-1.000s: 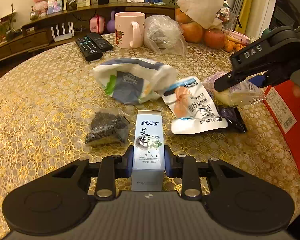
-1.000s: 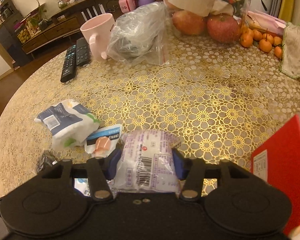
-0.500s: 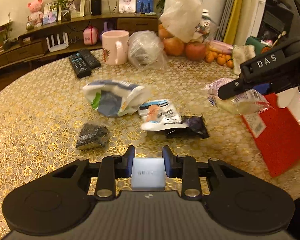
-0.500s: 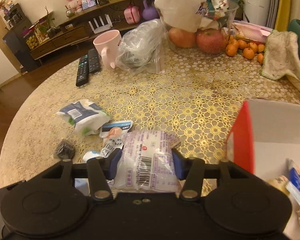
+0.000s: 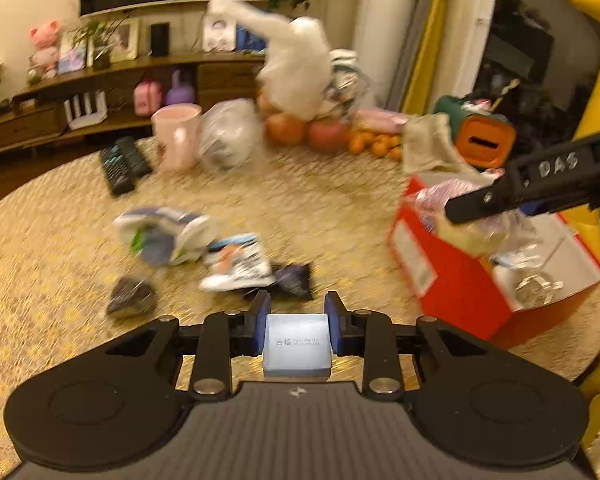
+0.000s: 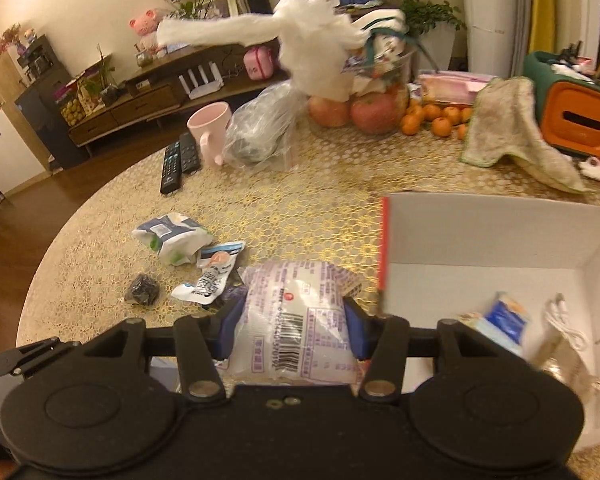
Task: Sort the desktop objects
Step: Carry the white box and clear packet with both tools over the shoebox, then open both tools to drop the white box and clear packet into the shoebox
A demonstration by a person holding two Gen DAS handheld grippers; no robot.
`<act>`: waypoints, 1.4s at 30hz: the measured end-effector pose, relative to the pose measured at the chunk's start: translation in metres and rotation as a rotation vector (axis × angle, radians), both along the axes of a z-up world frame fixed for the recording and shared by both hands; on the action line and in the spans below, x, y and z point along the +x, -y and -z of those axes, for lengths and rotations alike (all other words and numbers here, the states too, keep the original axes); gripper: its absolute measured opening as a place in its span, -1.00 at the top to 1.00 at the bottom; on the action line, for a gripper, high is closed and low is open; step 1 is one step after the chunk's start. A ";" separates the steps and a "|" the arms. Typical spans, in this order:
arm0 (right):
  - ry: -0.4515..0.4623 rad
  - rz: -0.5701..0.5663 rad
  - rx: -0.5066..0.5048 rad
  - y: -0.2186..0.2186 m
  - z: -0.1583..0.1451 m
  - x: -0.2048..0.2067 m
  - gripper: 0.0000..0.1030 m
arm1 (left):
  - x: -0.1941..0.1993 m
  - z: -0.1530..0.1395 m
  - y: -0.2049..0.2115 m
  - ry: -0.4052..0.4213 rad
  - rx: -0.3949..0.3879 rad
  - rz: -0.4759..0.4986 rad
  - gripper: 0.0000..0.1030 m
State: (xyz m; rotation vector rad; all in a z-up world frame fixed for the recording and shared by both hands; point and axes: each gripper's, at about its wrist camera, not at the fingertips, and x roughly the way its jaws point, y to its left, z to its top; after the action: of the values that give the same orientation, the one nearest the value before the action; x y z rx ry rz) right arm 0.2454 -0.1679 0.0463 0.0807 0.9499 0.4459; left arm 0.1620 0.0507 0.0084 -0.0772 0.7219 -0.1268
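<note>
The round table covered in a gold floral-lace cloth (image 6: 308, 208) carries all items to be sorted. At its right side stands the open red cardboard box with a white interior (image 6: 480, 236), judged to be the collection container; a blue-and-white sachet (image 6: 504, 316), a coiled white cable (image 6: 568, 328) and clear wrappers are already contained in it. The pale purple sealed plastic food packet with a barcode (image 6: 296, 320) is clamped between the blue pads of the right gripper (image 6: 296, 330) and is held just beside the box's red edge, presumably for release inside. The small pale blue-grey carton (image 5: 297, 344) is gripped end-on by the closed left gripper (image 5: 296, 326), above the cloth, probably for the same destination. Loose packets (image 5: 236, 264) are left on the cloth.
</note>
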 end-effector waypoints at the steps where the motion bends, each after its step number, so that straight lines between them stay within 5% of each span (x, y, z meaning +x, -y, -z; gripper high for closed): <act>1: 0.005 0.005 0.003 0.006 -0.003 -0.003 0.01 | -0.001 -0.006 0.006 0.009 -0.003 0.012 0.46; 11: 0.036 0.086 -0.008 0.077 -0.014 -0.015 0.01 | 0.007 -0.044 0.075 0.070 -0.011 0.135 0.46; 22: 0.024 0.207 -0.003 0.159 0.001 -0.006 0.01 | 0.034 -0.055 0.156 0.052 -0.010 0.269 0.46; 32: -0.027 0.270 -0.019 0.203 0.029 0.016 0.01 | 0.063 -0.019 0.224 -0.037 0.034 0.378 0.46; 42: -0.067 0.260 -0.057 0.208 0.057 0.034 0.01 | 0.084 0.014 0.244 -0.104 0.070 0.389 0.46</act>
State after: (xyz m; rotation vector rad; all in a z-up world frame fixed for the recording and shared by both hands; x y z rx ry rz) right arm 0.2792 -0.3763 -0.0104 0.1662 1.0020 0.1770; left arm 0.2458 -0.1930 -0.0060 0.1262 0.8384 -0.4717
